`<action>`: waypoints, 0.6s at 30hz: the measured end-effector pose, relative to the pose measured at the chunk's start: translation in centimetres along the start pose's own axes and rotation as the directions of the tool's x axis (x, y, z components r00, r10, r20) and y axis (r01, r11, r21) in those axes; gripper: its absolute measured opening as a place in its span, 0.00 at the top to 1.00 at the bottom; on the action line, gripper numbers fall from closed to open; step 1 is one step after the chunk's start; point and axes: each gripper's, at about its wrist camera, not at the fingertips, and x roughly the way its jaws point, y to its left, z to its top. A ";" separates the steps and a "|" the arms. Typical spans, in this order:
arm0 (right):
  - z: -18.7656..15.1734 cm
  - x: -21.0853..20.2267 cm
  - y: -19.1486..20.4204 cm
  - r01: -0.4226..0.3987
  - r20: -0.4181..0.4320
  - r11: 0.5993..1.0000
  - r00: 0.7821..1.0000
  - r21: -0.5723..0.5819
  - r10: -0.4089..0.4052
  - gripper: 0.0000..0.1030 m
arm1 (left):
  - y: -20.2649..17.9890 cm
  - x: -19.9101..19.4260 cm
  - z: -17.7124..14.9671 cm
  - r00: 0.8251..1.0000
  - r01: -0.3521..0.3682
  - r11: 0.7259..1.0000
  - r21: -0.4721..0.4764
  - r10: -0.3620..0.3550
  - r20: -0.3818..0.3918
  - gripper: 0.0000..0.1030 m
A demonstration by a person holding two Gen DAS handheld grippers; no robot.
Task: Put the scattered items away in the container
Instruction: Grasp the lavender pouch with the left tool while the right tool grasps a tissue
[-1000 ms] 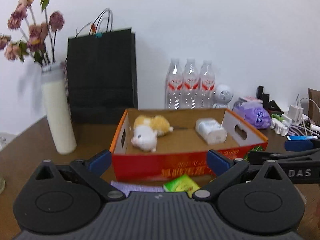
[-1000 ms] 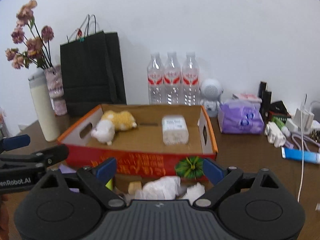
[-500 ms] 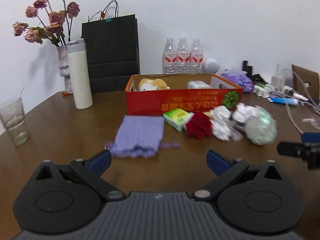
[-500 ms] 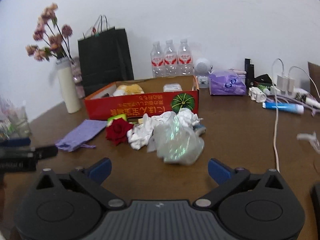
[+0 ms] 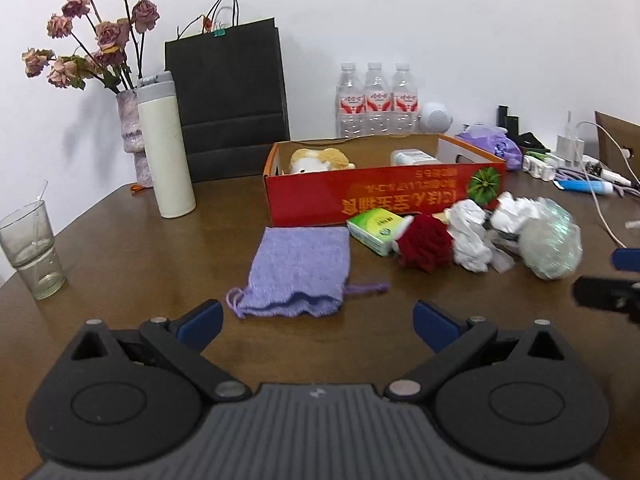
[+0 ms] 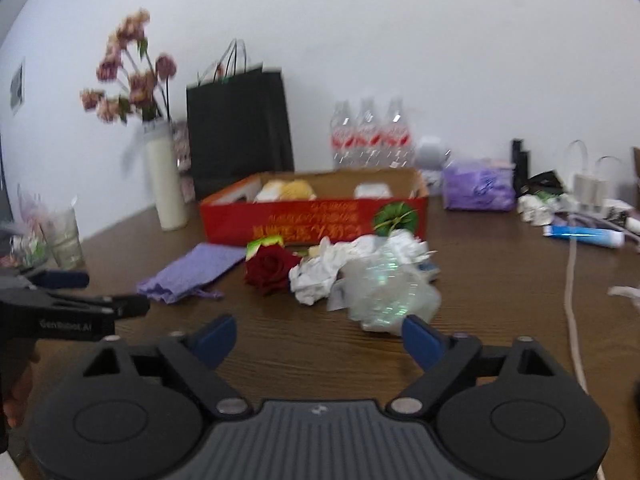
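A red cardboard box stands mid-table holding plush toys and a white pack. In front of it lie a purple knitted pouch, a green packet, a red rose, crumpled white paper and a shiny clear wrapper ball. My left gripper is open and empty just before the pouch. My right gripper is open and empty, its right finger close to the wrapper ball.
At the back stand a black paper bag, a white flask, a vase of dried roses and three water bottles. A glass sits far left. Purple tissues, chargers, cables and a blue tube crowd the right.
Both grippers have pulled back from above the box toward the table's near side, staying open and empty. The scattered items in front of the box have come into view.
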 end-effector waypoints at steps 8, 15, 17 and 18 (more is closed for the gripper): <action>3.7 9.4 2.4 -0.044 -0.106 0.990 0.994 -0.135 0.029 0.65 | 0.7 5.5 2.3 0.995 0.075 0.997 0.014 -0.074 -0.065 0.12; 4.0 13.1 2.5 0.002 -0.177 0.984 0.984 -0.178 -0.034 0.72 | 0.8 8.8 2.8 0.984 0.075 0.997 0.010 -0.072 -0.162 0.30; 3.8 13.1 2.6 0.007 -0.180 0.983 0.983 -0.185 -0.041 0.80 | 1.0 9.0 2.6 0.981 0.068 0.998 -0.005 -0.067 -0.181 0.48; 3.7 13.0 2.7 0.004 -0.180 0.982 0.983 -0.191 -0.039 0.83 | 1.1 8.8 2.5 0.982 0.064 0.998 -0.006 -0.064 -0.177 0.55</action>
